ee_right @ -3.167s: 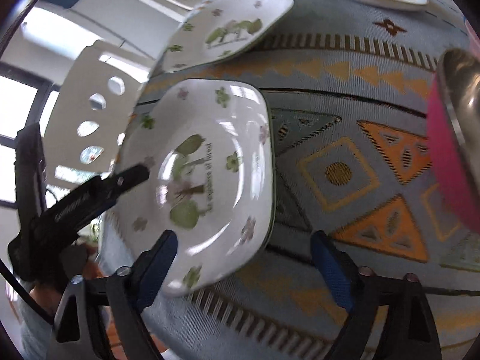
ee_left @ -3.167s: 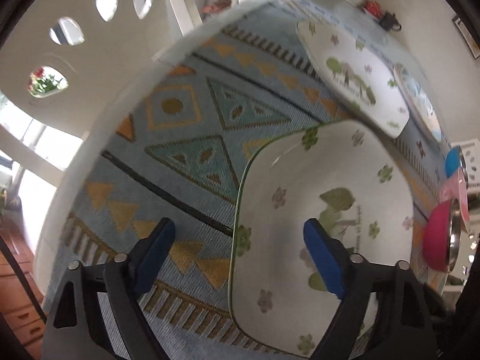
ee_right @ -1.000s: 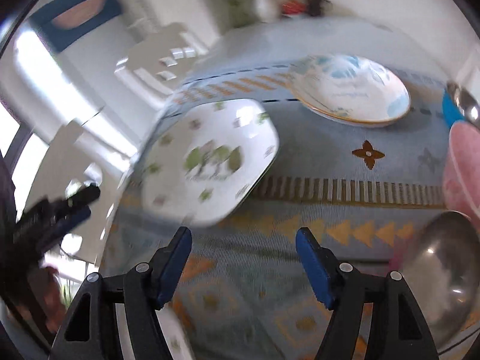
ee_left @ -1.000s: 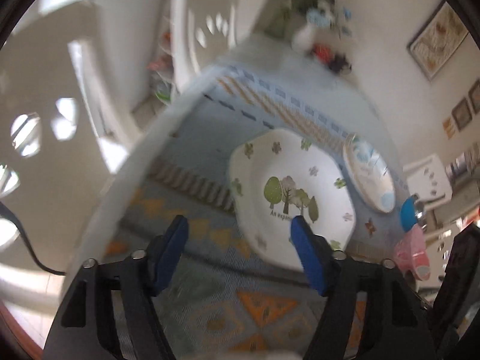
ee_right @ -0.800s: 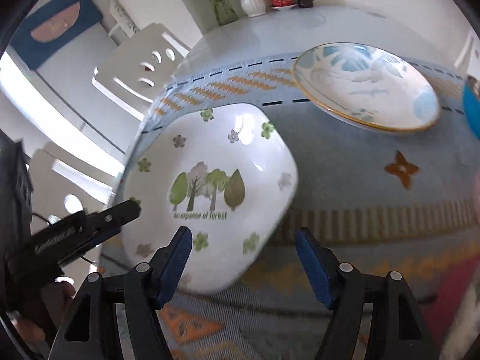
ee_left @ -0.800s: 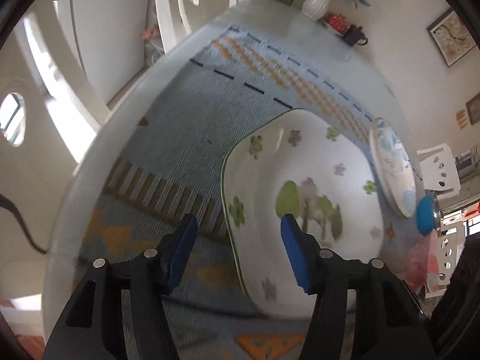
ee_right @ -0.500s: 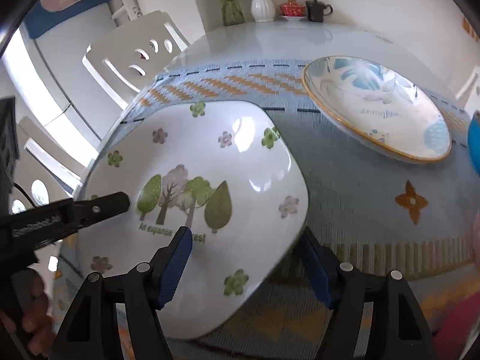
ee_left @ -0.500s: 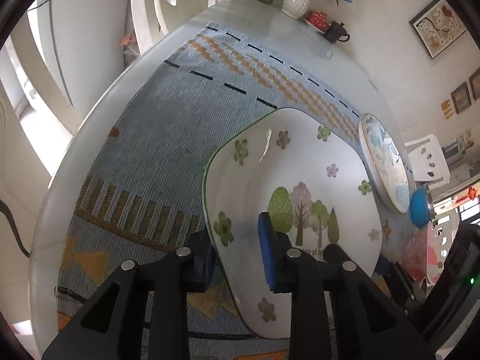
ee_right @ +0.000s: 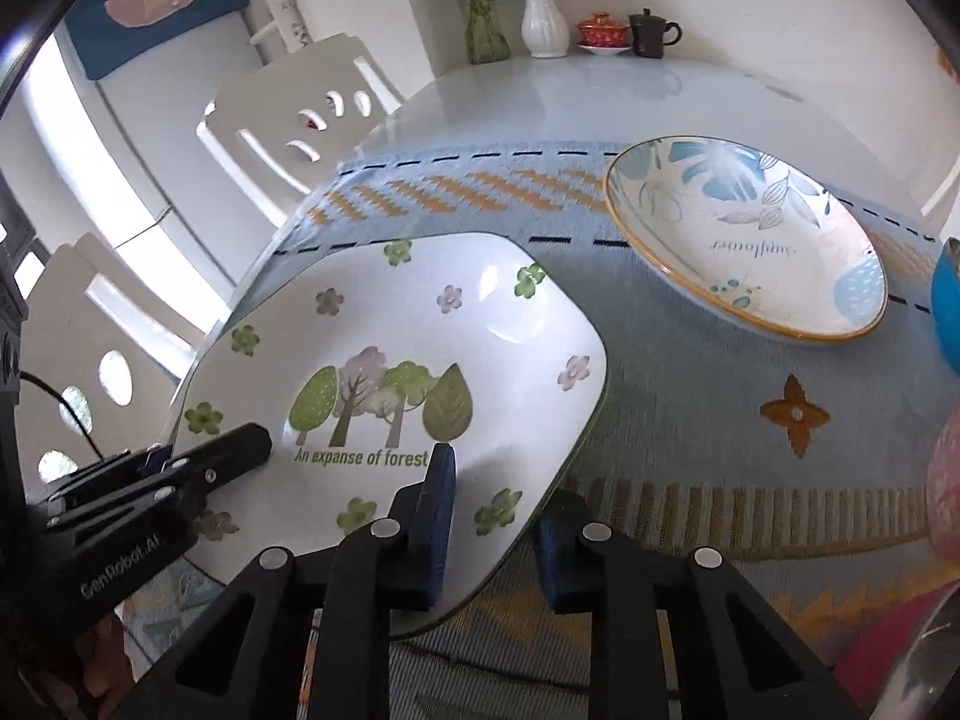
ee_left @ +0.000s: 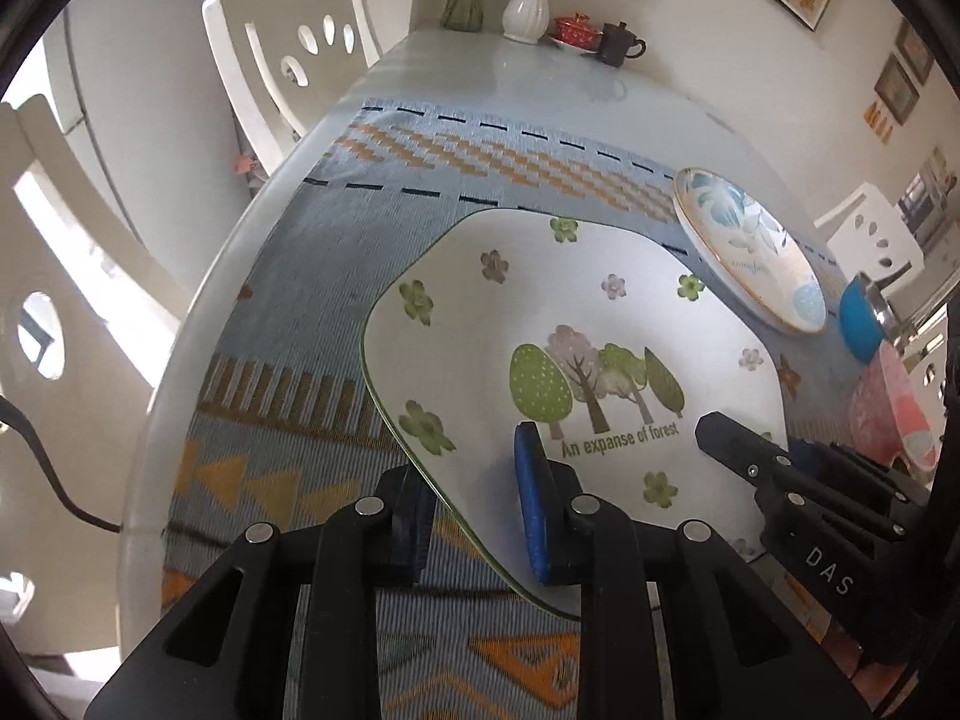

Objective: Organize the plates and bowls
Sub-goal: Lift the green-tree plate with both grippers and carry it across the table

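— which step are they on, would you say?

— lifting, i'd guess. both grippers are clamped on the square forest plate (ee_left: 576, 324), the one printed "an expanse of forest". the left gripper (ee_left: 474, 510) has one pad under the rim and one on top, at the lower middle of its own view. the right gripper (ee_right: 492, 516) pinches the opposite near corner the same way, lower middle of its frame.

— so where's the plate now?

— centre of both frames, over the patterned blue table runner (ee_left: 288, 276). it looks tilted and raised at the near edge, but i can't tell if the far edge is touching the cloth.

— and next?

— probably carry it level, both hands moving together so it doesn't twist out of the pads, and set it with another dish. the round blue-leaf plate (ee_right: 750, 240) at upper right looks a likely neighbour, though that's only my guess.

— does one view give you more?

— the left view shows the blue bowl (ee_left: 861, 324) and pink bowl (ee_left: 888, 408) at the right edge. the right view shows the leaf plate whole, with its "sunflower" lettering, and the white vase (ee_right: 543, 24) at the top.
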`<act>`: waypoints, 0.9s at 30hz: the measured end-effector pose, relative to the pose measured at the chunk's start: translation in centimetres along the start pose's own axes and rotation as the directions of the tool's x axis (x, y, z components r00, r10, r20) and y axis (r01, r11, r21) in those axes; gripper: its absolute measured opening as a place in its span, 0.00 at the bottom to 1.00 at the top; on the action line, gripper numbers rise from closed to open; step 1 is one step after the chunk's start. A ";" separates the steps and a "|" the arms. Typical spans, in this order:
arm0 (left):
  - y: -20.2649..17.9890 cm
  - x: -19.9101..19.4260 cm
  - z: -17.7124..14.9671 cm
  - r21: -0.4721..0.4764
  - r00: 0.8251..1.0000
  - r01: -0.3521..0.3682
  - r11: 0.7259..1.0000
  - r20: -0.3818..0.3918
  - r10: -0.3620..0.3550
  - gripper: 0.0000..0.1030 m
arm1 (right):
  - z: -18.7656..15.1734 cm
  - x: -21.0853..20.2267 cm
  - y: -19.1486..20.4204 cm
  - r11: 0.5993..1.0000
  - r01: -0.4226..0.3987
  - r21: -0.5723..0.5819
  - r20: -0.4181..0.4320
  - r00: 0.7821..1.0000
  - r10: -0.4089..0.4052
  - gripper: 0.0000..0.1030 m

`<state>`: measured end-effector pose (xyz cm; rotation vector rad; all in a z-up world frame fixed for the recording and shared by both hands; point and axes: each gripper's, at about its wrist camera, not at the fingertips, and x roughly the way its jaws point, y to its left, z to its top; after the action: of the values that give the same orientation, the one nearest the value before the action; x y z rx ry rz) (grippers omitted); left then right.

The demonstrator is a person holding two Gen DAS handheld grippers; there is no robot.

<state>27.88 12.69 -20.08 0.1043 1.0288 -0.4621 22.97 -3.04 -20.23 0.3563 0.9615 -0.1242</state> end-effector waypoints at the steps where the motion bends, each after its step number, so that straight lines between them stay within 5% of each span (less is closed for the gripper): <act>1: -0.1 -0.4 -0.3 -0.001 1.000 0.000 1.000 0.004 0.000 0.21 | -0.2 -0.2 0.0 1.000 -0.004 0.004 0.000 1.000 0.004 0.22; 7: -0.8 -4.0 -2.0 -0.007 0.998 -0.022 1.000 0.056 0.022 0.21 | -1.7 -3.1 0.7 0.999 -0.028 -0.035 0.032 0.999 0.030 0.22; 19: -2.5 -13.2 -8.0 -0.112 0.971 -0.166 0.980 0.155 0.183 0.21 | -5.2 -10.3 3.7 0.977 -0.144 -0.155 0.078 0.985 0.157 0.22; 27: -4.4 -16.3 -15.5 -0.268 0.949 -0.259 0.928 0.107 0.296 0.22 | -10.6 -14.0 4.2 0.931 -0.231 -0.284 -0.009 0.971 0.238 0.22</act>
<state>6.65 18.55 -13.75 -0.0106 0.9027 -0.0756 7.81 3.87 -13.24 0.2018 0.8899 0.2266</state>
